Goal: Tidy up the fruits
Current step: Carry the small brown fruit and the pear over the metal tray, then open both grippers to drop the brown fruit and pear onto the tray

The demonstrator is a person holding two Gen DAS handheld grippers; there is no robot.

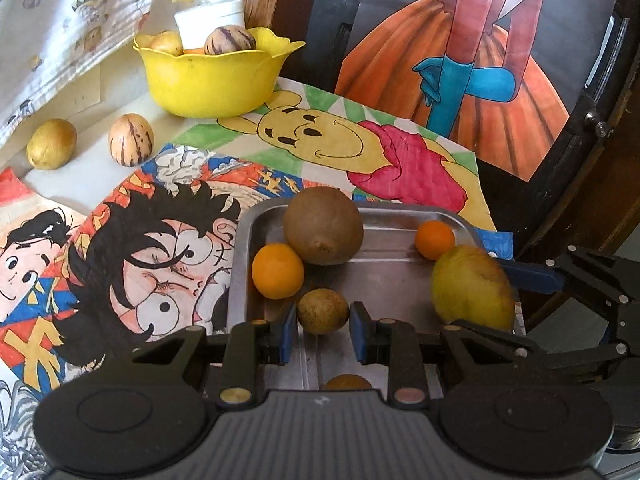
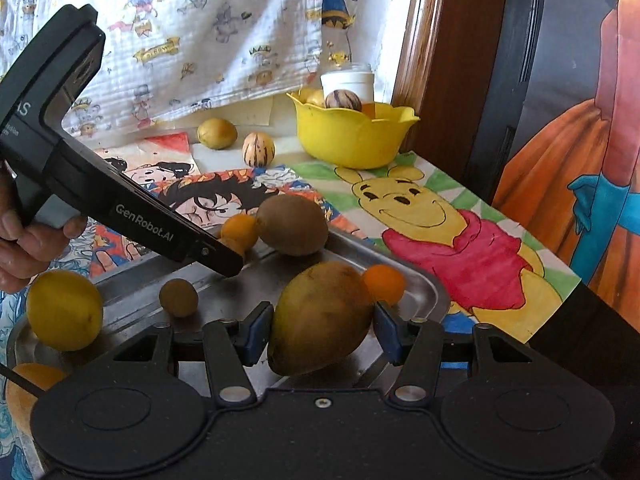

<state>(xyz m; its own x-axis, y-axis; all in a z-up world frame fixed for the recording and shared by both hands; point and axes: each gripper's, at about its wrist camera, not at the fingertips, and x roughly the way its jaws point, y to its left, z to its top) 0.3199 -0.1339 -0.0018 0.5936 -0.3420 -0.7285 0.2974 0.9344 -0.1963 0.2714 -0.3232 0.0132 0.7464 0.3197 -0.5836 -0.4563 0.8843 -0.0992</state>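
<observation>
In the left wrist view, a plain yellow-green fruit (image 1: 51, 143) and a striped fruit (image 1: 131, 139) lie apart on the table at 10 o'clock, with the yellow bowl (image 1: 212, 80) beyond them at 11 o'clock holding more fruit and a white cup (image 1: 211, 20). The steel tray (image 1: 384, 276) sits at centre on cartoon drawings (image 1: 168, 240). The left gripper (image 1: 323, 318) has its blue pads set narrowly on either side of a small brown fruit (image 1: 322, 310); contact cannot be confirmed. An orange (image 1: 277, 271) and a large brown fruit (image 1: 323, 230) lie beyond it at 11 to 12 o'clock, and a small orange (image 1: 434, 239) at 1 o'clock. In the right wrist view, the right gripper (image 2: 320, 334) clamps the mango (image 2: 320, 316) over the tray, and the left tool body (image 2: 80, 176) crosses at 9 o'clock.
</observation>
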